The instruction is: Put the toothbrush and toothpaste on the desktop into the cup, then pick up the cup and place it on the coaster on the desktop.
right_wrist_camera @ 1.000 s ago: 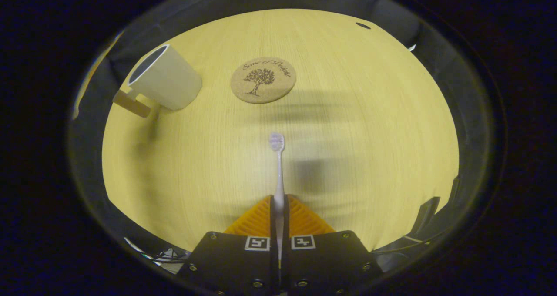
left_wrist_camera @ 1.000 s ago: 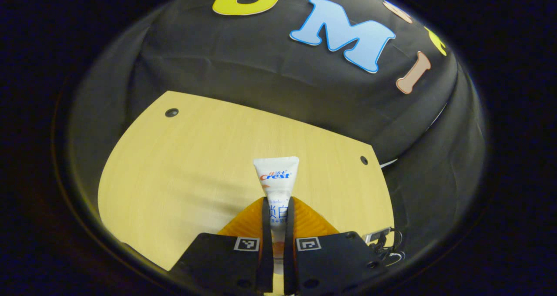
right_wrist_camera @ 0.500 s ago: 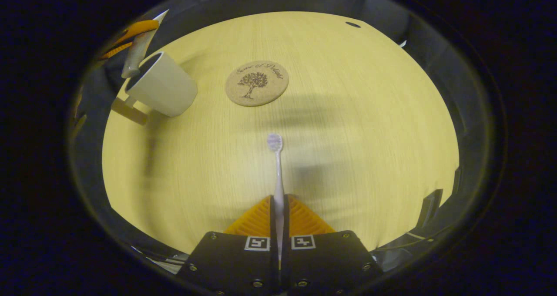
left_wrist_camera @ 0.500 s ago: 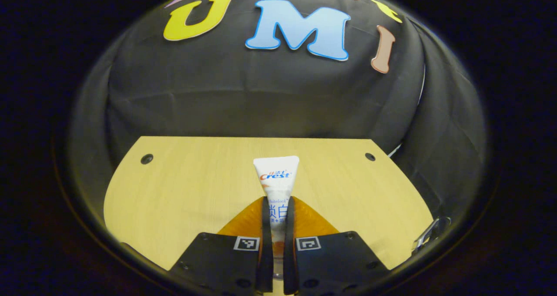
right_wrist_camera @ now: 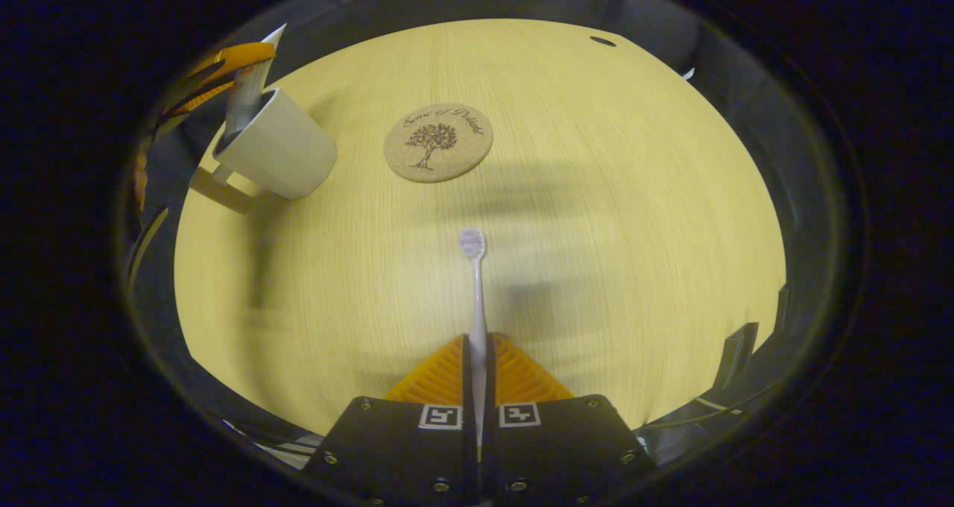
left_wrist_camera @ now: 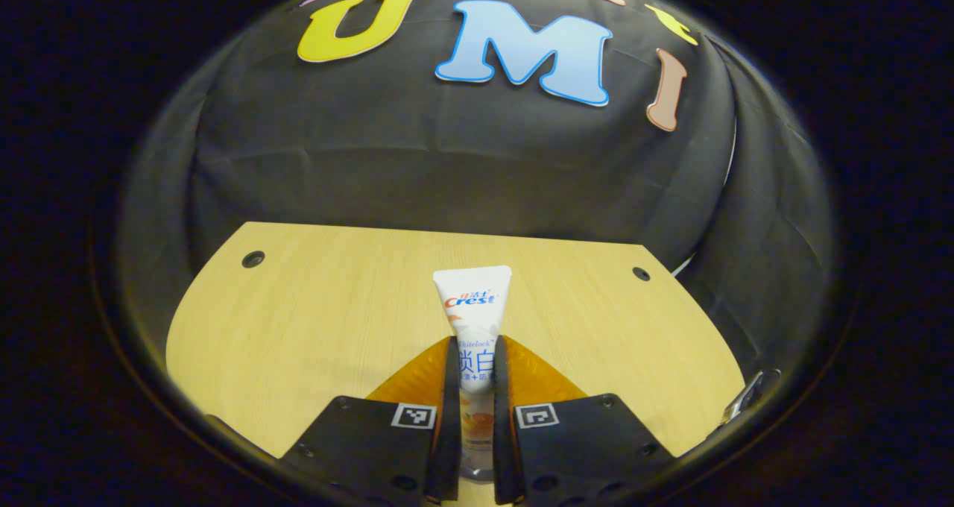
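Note:
My left gripper (left_wrist_camera: 473, 347) is shut on a white toothpaste tube (left_wrist_camera: 472, 306), whose flat end points ahead over the wooden desktop (left_wrist_camera: 313, 306). In the right gripper view that same tube (right_wrist_camera: 244, 98) hangs from the left gripper's orange fingers (right_wrist_camera: 227, 58), its lower end dipping into the mouth of the white cup (right_wrist_camera: 279, 155) at the upper left. My right gripper (right_wrist_camera: 478, 341) is shut on a white toothbrush (right_wrist_camera: 476, 291), held above the desktop with its head pointing forward. The round cork coaster (right_wrist_camera: 438, 142) lies bare, just right of the cup.
The cup's handle (right_wrist_camera: 223, 186) sticks out toward the lower left. The black cloth wall (left_wrist_camera: 447, 156) rises behind the desktop's far edge. Small dark holes (left_wrist_camera: 253, 259) mark the desktop's far corners. Open wood (right_wrist_camera: 611, 194) stretches right of the coaster.
In the right gripper view the left gripper has come in over the cup and lowered the toothpaste into its mouth. The right gripper and toothbrush have hardly moved.

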Demonstrator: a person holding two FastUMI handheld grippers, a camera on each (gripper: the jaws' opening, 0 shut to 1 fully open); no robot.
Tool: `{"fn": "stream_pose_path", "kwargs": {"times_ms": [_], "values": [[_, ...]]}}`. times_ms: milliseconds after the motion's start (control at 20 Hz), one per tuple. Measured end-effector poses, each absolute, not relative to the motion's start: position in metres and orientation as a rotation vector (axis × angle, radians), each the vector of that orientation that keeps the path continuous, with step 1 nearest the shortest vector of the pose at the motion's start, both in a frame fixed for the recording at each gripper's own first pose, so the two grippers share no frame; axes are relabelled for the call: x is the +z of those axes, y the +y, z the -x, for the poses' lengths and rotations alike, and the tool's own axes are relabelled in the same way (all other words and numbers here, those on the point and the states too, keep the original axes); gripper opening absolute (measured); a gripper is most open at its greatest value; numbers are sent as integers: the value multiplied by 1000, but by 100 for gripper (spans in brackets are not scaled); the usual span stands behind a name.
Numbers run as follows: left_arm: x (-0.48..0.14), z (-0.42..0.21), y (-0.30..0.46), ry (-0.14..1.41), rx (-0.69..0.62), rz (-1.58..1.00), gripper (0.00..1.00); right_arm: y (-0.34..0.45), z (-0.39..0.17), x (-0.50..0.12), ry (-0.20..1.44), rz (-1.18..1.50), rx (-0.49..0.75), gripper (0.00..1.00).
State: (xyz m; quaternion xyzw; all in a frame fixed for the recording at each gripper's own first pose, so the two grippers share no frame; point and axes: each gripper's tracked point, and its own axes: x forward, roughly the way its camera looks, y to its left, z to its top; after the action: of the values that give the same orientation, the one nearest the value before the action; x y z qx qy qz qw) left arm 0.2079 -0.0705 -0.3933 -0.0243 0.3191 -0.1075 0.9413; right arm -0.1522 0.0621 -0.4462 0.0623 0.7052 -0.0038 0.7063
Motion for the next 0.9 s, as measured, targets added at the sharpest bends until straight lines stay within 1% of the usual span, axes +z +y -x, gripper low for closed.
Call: {"fn": "stream_pose_path", "kwargs": {"times_ms": [50, 100, 150, 200, 250, 300, 350, 450, 500, 550, 650, 700, 750, 900], "values": [[-393, -208, -71, 647, -222, 51, 25, 62, 153, -446, 1568, -138, -8, 4], [-390, -207, -72, 645, -230, 57, 28, 62, 152, -446, 1569, -138, -9, 4], [-389, -206, -75, 639, -242, 62, 29, 62, 152, -446, 1568, -139, -9, 4], [-389, -204, -76, 649, -249, 64, 27, 62, 152, -446, 1567, -138, -8, 4], [-388, -199, -80, 649, -262, 70, 43, 62, 153, -447, 1566, -136, -8, 4], [-385, -194, -83, 650, -269, 76, 46, 62, 152, -446, 1564, -135, -8, 4], [-385, -187, -82, 661, -273, 77, 45, 62, 153, -447, 1561, -134, -8, 4], [-377, -181, -84, 656, -288, 89, 70, 62, 152, -448, 1549, -132, -9, 4], [-371, -181, -84, 641, -290, 86, 66, 62, 151, -447, 1542, -130, -12, 4], [-361, -180, -84, 626, -293, 82, 72, 62, 153, -448, 1531, -130, -14, 4], [-341, -177, -84, 595, -301, 74, 65, 62, 152, -448, 1517, -139, -20, 4], [-331, -176, -81, 579, -303, 72, 80, 62, 152, -448, 1519, -150, -23, 4], [-319, -174, -78, 564, -303, 71, 72, 63, 152, -448, 1526, -163, -24, 3], [-296, -171, -63, 524, -283, 51, 72, 64, 142, -441, 1514, -234, -37, 3]]}}
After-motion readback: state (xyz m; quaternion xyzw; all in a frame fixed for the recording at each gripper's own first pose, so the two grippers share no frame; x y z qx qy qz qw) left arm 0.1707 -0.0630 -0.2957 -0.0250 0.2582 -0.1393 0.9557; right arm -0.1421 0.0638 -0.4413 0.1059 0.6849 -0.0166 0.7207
